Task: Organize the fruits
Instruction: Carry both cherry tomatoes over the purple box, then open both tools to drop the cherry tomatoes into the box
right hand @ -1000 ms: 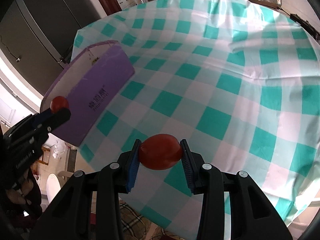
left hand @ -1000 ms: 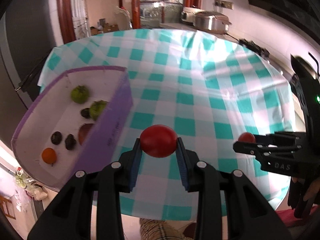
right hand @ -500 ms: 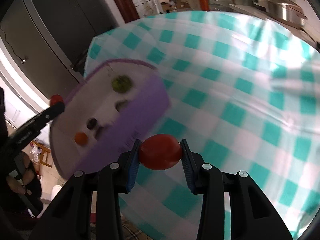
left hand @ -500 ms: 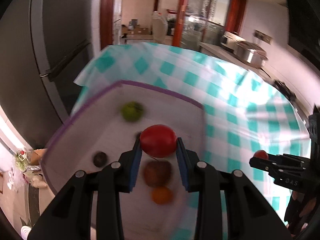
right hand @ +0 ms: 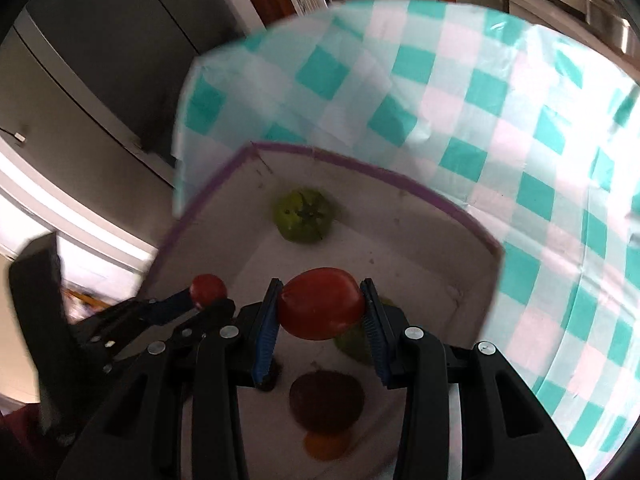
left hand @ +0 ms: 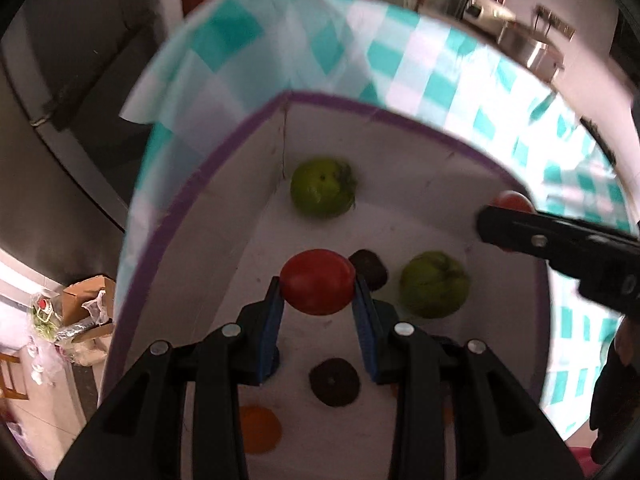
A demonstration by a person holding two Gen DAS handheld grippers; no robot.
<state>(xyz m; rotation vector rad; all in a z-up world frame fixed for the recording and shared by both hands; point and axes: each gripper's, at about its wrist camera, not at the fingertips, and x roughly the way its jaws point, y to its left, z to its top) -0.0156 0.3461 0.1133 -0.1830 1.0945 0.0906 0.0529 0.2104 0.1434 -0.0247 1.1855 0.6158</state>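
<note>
My left gripper (left hand: 318,298) is shut on a red tomato (left hand: 317,281) and holds it above the inside of the purple-rimmed white box (left hand: 200,184). My right gripper (right hand: 319,316) is shut on another red tomato (right hand: 320,309), also over the box (right hand: 224,172). Each gripper shows in the other's view, the right one (left hand: 516,220) at the box's right side, the left one (right hand: 204,292) at its left. In the box lie two green fruits (left hand: 323,192) (left hand: 434,288), dark fruits (left hand: 334,382) and an orange one (left hand: 260,428).
The box stands at the left end of a table with a teal and white checked cloth (right hand: 500,100). A dark cabinet (right hand: 100,60) is behind the table's edge. A steel pot (left hand: 528,50) stands on the counter far back.
Both grippers have moved left from over the cloth to above the box, each still holding its tomato. The box's inside now fills both views.
</note>
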